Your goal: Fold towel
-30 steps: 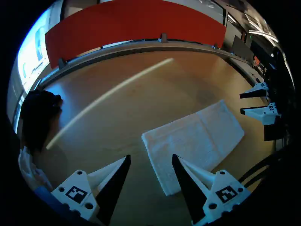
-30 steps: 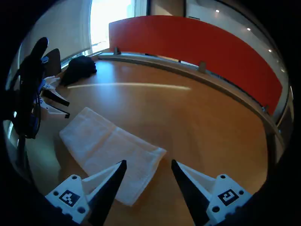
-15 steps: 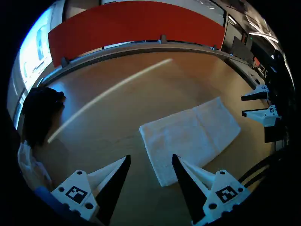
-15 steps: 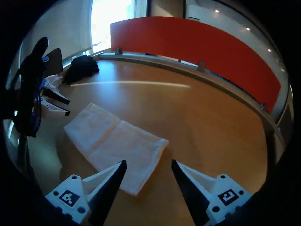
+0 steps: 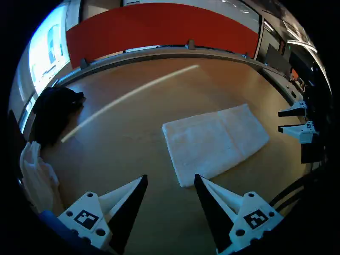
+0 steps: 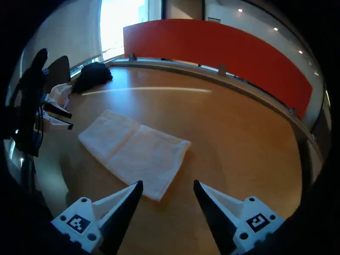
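Towel [image 5: 214, 141] lies folded flat, edges clear of both grippers.

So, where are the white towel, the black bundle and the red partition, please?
white towel [image 5: 214, 142]: left gripper view, centre of its top face.
black bundle [image 6: 92, 75]: right gripper view, its middle.
red partition [image 5: 161, 26]: left gripper view, middle of its front.

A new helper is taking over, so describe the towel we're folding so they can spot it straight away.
Start at the wooden table in front of the red panel and look to its middle. The towel is the flat white rectangle with a crease across it, unlike the crumpled white cloth and black bag at the edge.
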